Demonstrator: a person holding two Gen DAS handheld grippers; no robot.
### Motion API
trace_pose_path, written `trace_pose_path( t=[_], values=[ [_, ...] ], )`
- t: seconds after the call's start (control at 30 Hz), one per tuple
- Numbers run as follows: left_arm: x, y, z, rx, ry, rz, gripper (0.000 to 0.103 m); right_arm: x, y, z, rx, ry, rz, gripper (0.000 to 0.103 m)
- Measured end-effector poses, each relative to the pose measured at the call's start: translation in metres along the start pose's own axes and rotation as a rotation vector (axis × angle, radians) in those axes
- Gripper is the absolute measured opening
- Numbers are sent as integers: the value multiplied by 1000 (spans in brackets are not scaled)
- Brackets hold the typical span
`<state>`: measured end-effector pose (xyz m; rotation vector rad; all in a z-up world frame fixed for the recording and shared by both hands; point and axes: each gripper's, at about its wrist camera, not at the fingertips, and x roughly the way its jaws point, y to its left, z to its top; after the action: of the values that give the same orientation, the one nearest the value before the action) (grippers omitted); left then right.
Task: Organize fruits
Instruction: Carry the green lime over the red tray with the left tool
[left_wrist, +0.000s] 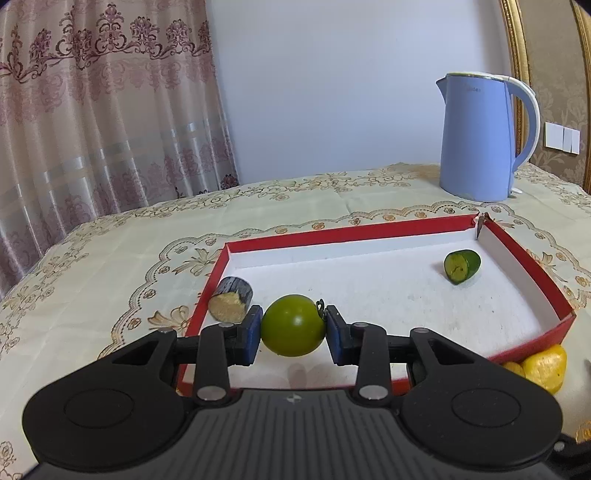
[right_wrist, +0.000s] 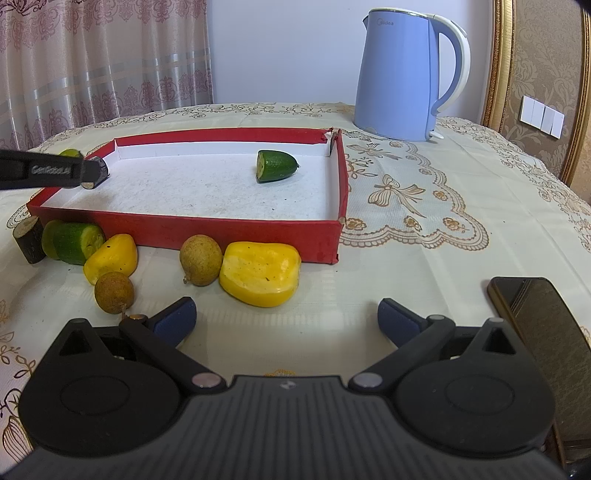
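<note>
Fruit pieces (right_wrist: 258, 273) outside shallow red cardboard tray (right_wrist: 236, 230); left gripper (left_wrist: 293, 326) clamps round green tomato (left_wrist: 293, 325) over it; right gripper (right_wrist: 286, 319) spread, empty; embroidered cream tablecloth (right_wrist: 424, 258).

Round green fruit (left_wrist: 292, 325) held over red tray's (left_wrist: 332, 233) left end; cut green piece (left_wrist: 461, 266) inside.

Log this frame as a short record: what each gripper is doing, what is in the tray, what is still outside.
left gripper: shut on green tomato, over red tray
right gripper: open, holding nothing
in tray: cut green piece
outside, before tray: two yellow pieces, two brown round fruits, green piece, dark stub
</note>
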<state>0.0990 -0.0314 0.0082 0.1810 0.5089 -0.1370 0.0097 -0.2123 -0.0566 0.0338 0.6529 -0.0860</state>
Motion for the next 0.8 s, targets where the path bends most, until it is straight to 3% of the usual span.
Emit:
trace_pose_path(
  t=[0.33,0.8],
  values=[
    [19,-12,12,29,-17,8,35,0,0,0,0,0,0,103],
    [33,-5,13,-25,-12,-6,35,0,0,0,-1,0,0,103]
  ],
)
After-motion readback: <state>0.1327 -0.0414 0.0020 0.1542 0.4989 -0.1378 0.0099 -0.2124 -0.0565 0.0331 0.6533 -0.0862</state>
